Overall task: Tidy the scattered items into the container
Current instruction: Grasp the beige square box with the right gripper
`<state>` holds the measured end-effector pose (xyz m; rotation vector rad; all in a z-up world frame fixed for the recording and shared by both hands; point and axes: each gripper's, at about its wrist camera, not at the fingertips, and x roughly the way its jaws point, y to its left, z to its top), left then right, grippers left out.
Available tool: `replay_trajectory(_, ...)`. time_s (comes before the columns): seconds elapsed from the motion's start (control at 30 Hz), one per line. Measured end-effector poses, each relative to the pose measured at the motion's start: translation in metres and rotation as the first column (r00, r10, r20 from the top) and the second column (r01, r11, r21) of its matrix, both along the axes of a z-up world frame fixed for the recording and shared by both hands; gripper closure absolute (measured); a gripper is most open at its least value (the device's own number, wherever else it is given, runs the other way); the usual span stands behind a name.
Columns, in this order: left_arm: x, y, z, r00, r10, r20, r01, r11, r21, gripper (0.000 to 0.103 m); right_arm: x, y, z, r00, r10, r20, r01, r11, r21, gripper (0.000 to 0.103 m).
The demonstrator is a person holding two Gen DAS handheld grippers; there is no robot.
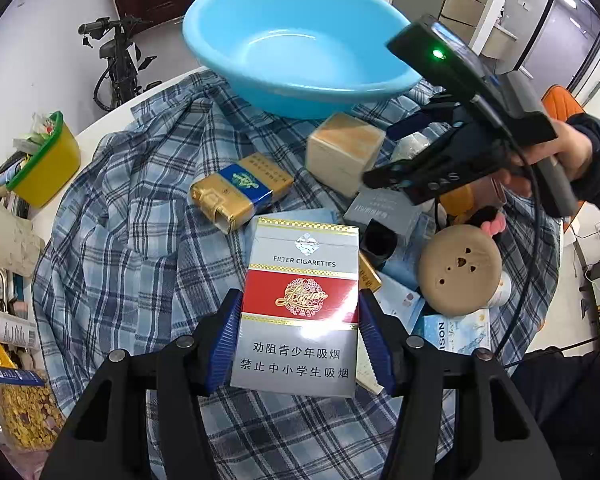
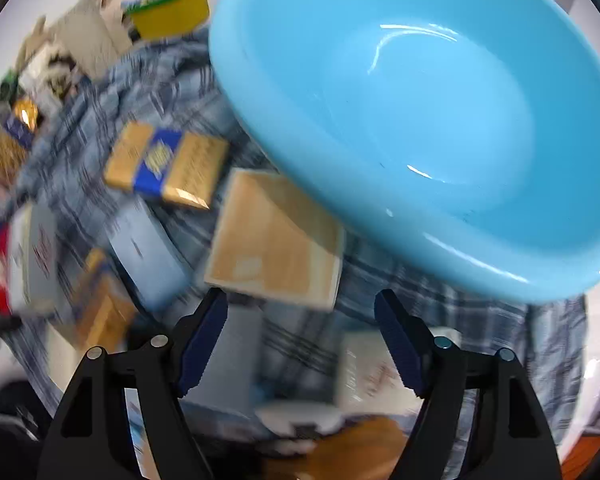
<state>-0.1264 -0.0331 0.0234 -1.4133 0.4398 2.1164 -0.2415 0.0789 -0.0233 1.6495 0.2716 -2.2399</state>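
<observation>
My left gripper (image 1: 300, 336) is shut on a silver and red cigarette pack (image 1: 300, 304), held above the plaid cloth (image 1: 132, 240). The blue basin (image 1: 296, 44) sits empty at the far side of the cloth. A gold and blue cigarette pack (image 1: 240, 188) and a beige box (image 1: 344, 152) lie between them. My right gripper (image 2: 302, 344) is open and empty, hovering over the clutter just before the blue basin (image 2: 428, 120) and near the beige box (image 2: 276, 240). The right wrist view is blurred. The right gripper also shows in the left wrist view (image 1: 384, 176).
A round tan lid (image 1: 460, 268), a grey box (image 1: 384, 208), a black cup (image 1: 380, 240) and light blue packets crowd the right of the cloth. A yellow bin (image 1: 44, 160) stands at the left table edge. Snack bags and bottles (image 1: 16, 360) lie lower left.
</observation>
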Motion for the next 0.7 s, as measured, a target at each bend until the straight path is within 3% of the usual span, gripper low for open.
replay_trajectory(0.2, -0.001, 0.001, 0.003, 1.000, -0.001, -0.021, 0.000, 1.000, -0.021, 0.043, -0.015, -0.040, -0.009, 1.000, -0.030, -0.005, 0.030, 1.000, -0.005, 0.020)
replay_trajectory(0.33, -0.007, -0.005, 0.001, 0.999, 0.028, -0.020, -0.028, 0.999, -0.016, 0.043, -0.028, -0.049, -0.012, 0.987, -0.152, -0.049, 0.152, 0.988, 0.002, 0.020)
replay_trajectory(0.37, -0.008, -0.006, 0.000, 0.999, 0.035, -0.018, -0.035, 0.999, -0.014, 0.043, -0.030, -0.049, -0.014, 0.984, -0.171, -0.045, 0.171, 0.985, -0.018, 0.025)
replay_trajectory(0.4, -0.009, -0.008, 0.000, 0.999, 0.042, -0.015, -0.043, 0.999, -0.010, 0.043, -0.031, -0.049, -0.015, 0.983, -0.180, -0.034, 0.179, 0.983, -0.032, 0.040)
replay_trajectory(0.5, -0.010, -0.011, -0.001, 0.998, 0.056, -0.010, -0.056, 0.998, 0.002, 0.043, -0.032, -0.049, -0.015, 0.985, -0.172, -0.023, 0.171, 0.984, -0.054, 0.045)
replay_trajectory(0.7, -0.009, -0.013, 0.002, 0.996, 0.084, -0.029, -0.083, 0.996, 0.023, 0.043, -0.019, -0.042, -0.005, 0.986, -0.164, -0.029, 0.162, 0.985, -0.063, 0.046)
